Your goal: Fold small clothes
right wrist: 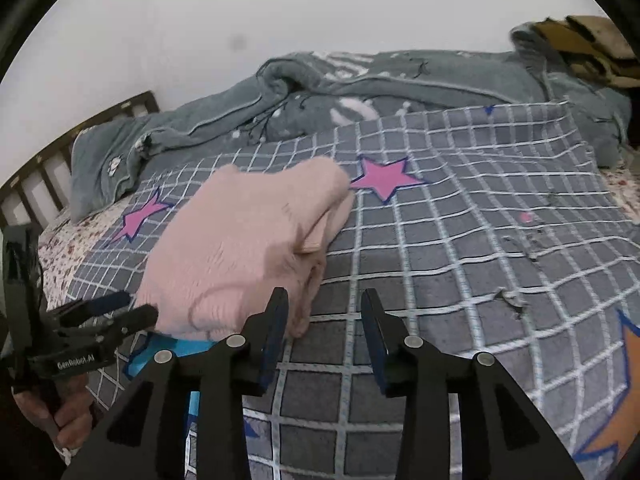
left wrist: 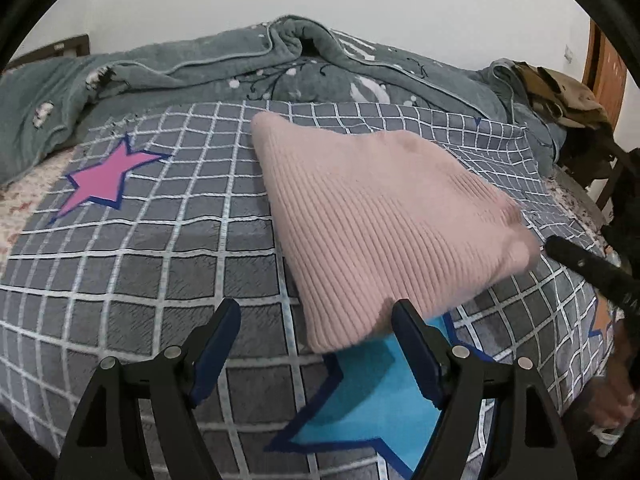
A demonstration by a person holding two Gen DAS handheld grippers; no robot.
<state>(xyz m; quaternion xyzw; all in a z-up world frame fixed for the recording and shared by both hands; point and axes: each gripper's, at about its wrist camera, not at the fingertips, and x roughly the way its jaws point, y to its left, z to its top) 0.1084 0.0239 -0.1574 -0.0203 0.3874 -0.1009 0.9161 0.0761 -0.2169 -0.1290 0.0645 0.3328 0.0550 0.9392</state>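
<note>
A folded pink ribbed knit garment (left wrist: 384,216) lies on the grey checked bedspread (left wrist: 152,248). It also shows in the right wrist view (right wrist: 240,248), with layered folded edges on its right side. My left gripper (left wrist: 316,312) is open and empty, just short of the garment's near corner; its right finger (left wrist: 416,344) stands beside that corner. It also shows at the left of the right wrist view (right wrist: 132,310), at the garment's near left edge. My right gripper (right wrist: 325,312) is open and empty, just right of the garment's near right corner. One of its fingers (left wrist: 580,260) shows at the right of the left wrist view.
The bedspread (right wrist: 460,260) carries pink stars (left wrist: 104,180), a blue star (left wrist: 380,392) and an orange star (right wrist: 624,392). A rumpled grey-green blanket (left wrist: 200,68) lies along the wall side. Brown clothing (left wrist: 560,96) sits on a chair at far right. A slatted headboard (right wrist: 48,164) stands at left.
</note>
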